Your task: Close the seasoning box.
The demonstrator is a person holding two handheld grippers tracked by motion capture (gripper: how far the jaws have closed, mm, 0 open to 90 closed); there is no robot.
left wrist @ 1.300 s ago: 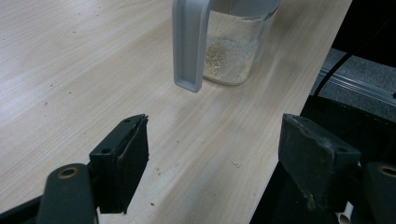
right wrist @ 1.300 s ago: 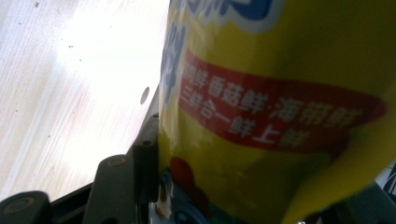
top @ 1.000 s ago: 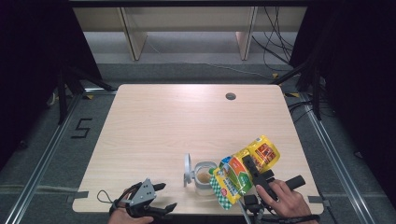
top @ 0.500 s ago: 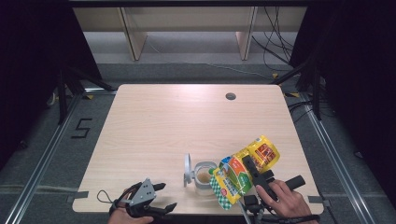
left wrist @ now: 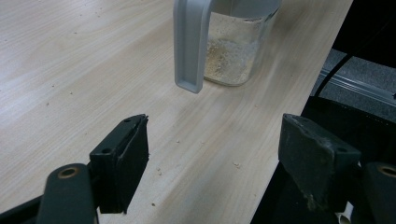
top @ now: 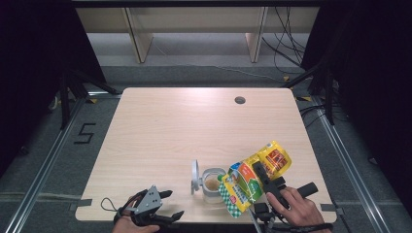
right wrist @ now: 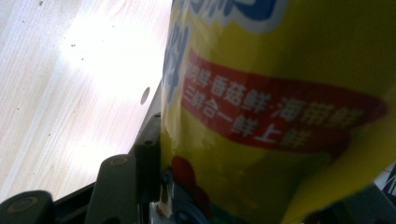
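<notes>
Pouch [top: 255, 177] sat pinched in the right gripper [top: 265, 180], whose jaws were closed on its middle; in the right gripper view the yellow and red print pressed hard against one jaw. Tilted, the pouch had its lower end at about 8 o'clock from the grip, over the mouth of the jar [top: 212, 183], and its yellow end up at 2 o'clock. Pouring well, I judged, called for keeping that low corner inside the rim, tipping slowly, and squeezing no harder than needed, since granules already dotted the desk [top: 194, 126]. The jar, with some pale powder in it and its grey lid [top: 195, 175] hinged open at 9 o'clock, stood near the desk's front edge. The left gripper [top: 160, 213] lay at 8 o'clock from the jar, jaws wide apart and empty; steadying the jar with it seemed prudent.
</notes>
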